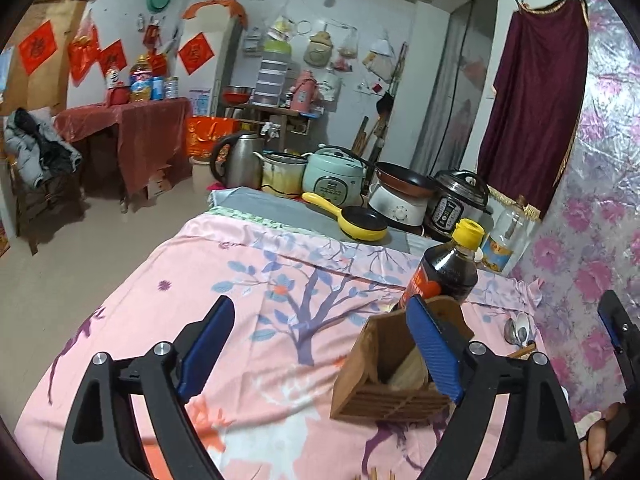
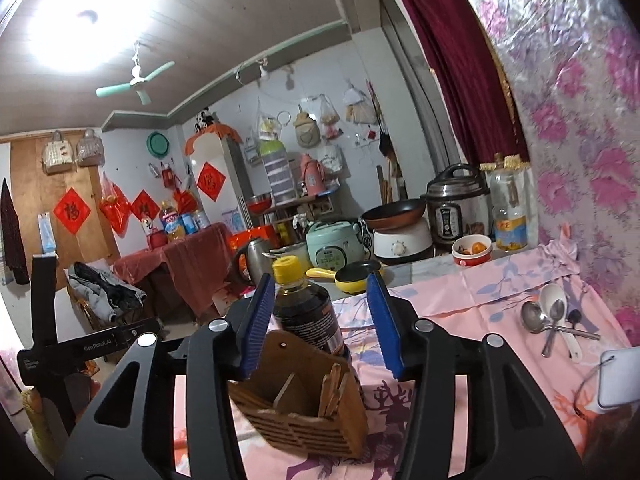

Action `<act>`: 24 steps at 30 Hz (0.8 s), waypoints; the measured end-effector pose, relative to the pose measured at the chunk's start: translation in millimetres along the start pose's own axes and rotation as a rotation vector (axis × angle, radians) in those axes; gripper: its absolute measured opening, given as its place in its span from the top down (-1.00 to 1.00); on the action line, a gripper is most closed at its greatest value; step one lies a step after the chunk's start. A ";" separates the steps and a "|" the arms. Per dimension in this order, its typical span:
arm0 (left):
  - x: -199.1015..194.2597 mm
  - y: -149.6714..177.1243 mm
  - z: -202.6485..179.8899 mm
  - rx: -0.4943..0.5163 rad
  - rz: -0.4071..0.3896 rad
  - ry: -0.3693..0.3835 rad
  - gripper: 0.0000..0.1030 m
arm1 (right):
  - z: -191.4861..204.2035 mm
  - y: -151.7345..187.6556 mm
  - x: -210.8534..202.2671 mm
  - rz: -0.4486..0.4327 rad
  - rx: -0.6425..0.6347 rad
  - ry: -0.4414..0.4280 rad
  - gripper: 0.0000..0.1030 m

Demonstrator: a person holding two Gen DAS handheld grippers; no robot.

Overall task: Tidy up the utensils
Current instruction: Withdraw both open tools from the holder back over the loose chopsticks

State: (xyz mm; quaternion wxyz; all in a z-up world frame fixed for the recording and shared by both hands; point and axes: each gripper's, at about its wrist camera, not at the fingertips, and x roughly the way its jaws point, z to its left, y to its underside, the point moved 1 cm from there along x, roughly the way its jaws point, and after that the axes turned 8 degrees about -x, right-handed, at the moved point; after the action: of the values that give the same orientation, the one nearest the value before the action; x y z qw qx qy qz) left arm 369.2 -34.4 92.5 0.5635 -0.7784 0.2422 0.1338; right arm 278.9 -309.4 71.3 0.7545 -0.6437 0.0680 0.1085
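A wooden utensil holder (image 2: 320, 420) with slatted front stands on the pink floral cloth (image 2: 460, 320). Several wooden sticks (image 2: 334, 384) stand in its right compartment. My right gripper (image 2: 320, 278) is open, its blue pads on either side of the holder's top, with no visible press on it. A dark sauce bottle (image 2: 304, 312) with a yellow cap stands just behind the holder. In the left wrist view my left gripper (image 1: 320, 304) is open wide; its right finger overlaps the holder (image 1: 372, 364), and nothing is between the pads. Metal and white spoons (image 2: 552, 320) lie together at the right by the wall.
Beyond the cloth stand a yellow pan (image 2: 352, 278), a green rice cooker (image 2: 336, 246), a frying pan on a white cooker (image 2: 400, 240), a pressure cooker (image 2: 456, 208), a kettle (image 1: 240, 158), a glass jar (image 2: 508, 212) and a red-rimmed bowl (image 2: 472, 250). A white item with a wire (image 2: 618, 376) lies at the right.
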 end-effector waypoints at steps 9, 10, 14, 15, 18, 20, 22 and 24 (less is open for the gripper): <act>-73.1 46.4 17.2 0.008 -0.047 -0.047 -0.80 | 33.8 17.6 -79.6 -0.026 -0.032 -0.028 -0.37; -83.3 55.8 17.0 0.022 -0.060 -0.059 -0.81 | 36.7 19.8 -87.3 -0.029 -0.036 -0.033 -0.41; -114.2 86.4 14.3 0.074 -0.110 -0.104 -0.88 | 51.3 31.5 -124.2 -0.050 -0.062 -0.033 -0.55; -124.3 97.5 13.7 0.086 -0.121 -0.110 -0.89 | 53.1 34.5 -133.6 -0.056 -0.061 -0.036 -0.57; -142.7 122.3 15.1 0.095 -0.126 -0.116 -0.89 | 58.1 46.3 -159.8 -0.062 -0.039 -0.050 -0.61; -155.2 144.5 18.8 0.091 -0.119 -0.118 -0.89 | 60.2 59.4 -174.1 -0.054 -0.008 -0.063 -0.66; -162.9 162.8 23.1 0.088 -0.115 -0.132 -0.89 | 62.4 73.9 -183.8 -0.036 0.009 -0.069 -0.66; -169.8 186.0 30.2 0.085 -0.100 -0.148 -0.89 | 63.9 94.3 -191.7 0.000 0.026 -0.061 -0.66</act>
State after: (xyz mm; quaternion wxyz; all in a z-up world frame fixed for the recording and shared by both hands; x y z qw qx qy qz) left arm 129.2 -13.6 13.1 0.6184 -0.7528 0.1663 0.1522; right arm 67.5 -247.1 38.0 0.7646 -0.6302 0.0464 0.1270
